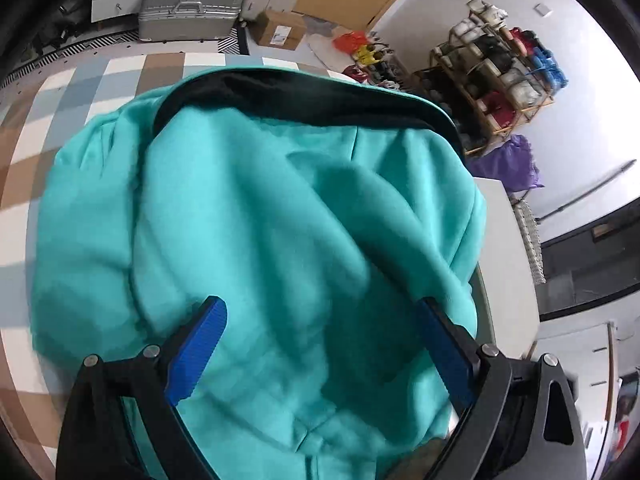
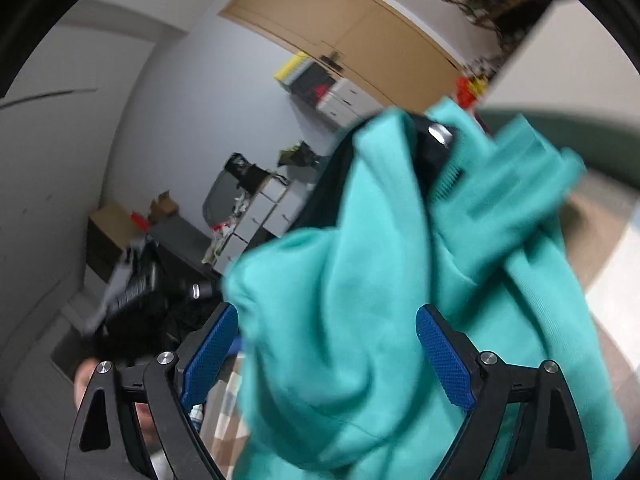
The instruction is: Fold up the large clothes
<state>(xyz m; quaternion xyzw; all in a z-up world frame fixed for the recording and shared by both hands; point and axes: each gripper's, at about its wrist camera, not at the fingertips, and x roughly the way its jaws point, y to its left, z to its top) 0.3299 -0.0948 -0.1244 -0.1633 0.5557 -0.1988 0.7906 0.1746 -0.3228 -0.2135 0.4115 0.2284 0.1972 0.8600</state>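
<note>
Garment (image 1: 256,216) spread on worktop (image 1: 80,92), between left tongs (image 1: 320,352).
Behind worktop: suitcase (image 1: 192,8), box (image 1: 280,28) to its right; shoe rack (image 1: 492,80) farther right.

Left gripper (image 1: 320,344): jaws wide, gap and path ahead filled w/ teal garment (image 1: 260,208); bare checked table (image 1: 80,92) free to its left. Right gripper (image 2: 326,344): garment bunched betw. pads, blocks fwd/right; open air left of it.
</note>
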